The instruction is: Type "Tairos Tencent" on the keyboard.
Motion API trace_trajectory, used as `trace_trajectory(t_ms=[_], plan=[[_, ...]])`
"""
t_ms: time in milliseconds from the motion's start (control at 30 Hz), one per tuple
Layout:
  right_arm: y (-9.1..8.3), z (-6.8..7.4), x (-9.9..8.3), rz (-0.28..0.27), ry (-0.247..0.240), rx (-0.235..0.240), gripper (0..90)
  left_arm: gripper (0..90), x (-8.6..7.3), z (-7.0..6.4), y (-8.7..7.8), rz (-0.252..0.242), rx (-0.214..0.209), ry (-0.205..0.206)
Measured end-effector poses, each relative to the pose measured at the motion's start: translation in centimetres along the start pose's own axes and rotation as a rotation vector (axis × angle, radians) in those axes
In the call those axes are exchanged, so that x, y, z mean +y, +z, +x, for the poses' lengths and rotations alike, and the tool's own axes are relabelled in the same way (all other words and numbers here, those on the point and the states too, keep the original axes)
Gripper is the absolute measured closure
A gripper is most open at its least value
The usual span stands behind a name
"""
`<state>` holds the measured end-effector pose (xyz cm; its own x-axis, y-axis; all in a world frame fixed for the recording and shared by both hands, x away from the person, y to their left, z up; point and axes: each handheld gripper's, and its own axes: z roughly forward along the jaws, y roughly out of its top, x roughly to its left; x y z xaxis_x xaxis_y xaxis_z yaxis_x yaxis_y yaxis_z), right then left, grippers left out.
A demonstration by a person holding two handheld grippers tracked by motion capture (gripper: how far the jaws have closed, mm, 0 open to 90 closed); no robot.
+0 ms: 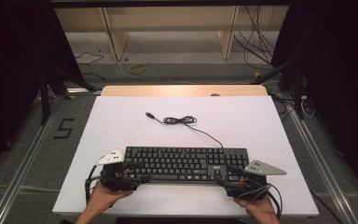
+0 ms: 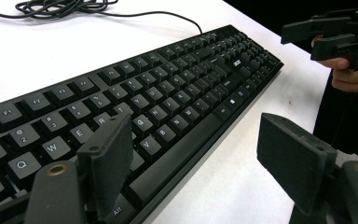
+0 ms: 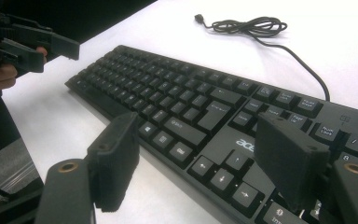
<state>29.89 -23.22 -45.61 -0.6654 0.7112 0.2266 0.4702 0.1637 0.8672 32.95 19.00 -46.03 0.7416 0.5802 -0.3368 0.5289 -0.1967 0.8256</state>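
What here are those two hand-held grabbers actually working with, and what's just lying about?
In use:
- keyboard, on the white table
- its cable, coiled behind it
- left gripper, open at the keyboard's left end
- right gripper, open at its right end

Lying about:
- shelf beyond the table
- loose wires on the floor

Inventory, counted:
- Black full-size plastic keyboard [image 1: 186, 164]: one, lower centre of frame.
- Thin black keyboard cable with coiled slack and plug end [image 1: 181, 120]: one, centre.
- White rectangular table [image 1: 121, 121]: one.
- Black two-jaw grippers: two, left gripper [image 1: 137, 171] and right gripper [image 1: 227, 176].
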Motion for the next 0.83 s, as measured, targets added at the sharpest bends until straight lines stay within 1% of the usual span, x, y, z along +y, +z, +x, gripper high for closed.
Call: trace_trajectory(t_ms=[67,267,333,533,833], plan=[[-0.01,-0.02,0.01,-0.001,0.0,0.0,32.0,26.5,0.0,-0.02,0.03,-0.004,-0.003,-0.005],[0.01,0.01,0.02,-0.004,-0.002,0.0,31.9,26.4,-0.04,0.07,0.13,0.0,0.002,-0.002],[0.02,0.02,0.01,-0.002,0.0,-0.001,31.8,26.5,-0.04,0.12,0.11,-0.005,0.003,-0.008],[0.09,0.07,0.01,-0.002,-0.004,0.001,31.4,26.4,-0.08,0.26,0.04,-0.009,0.011,-0.001],[0.11,0.06,0.02,-0.004,-0.003,0.002,31.4,26.4,-0.14,0.38,0.11,-0.01,0.015,-0.004]])
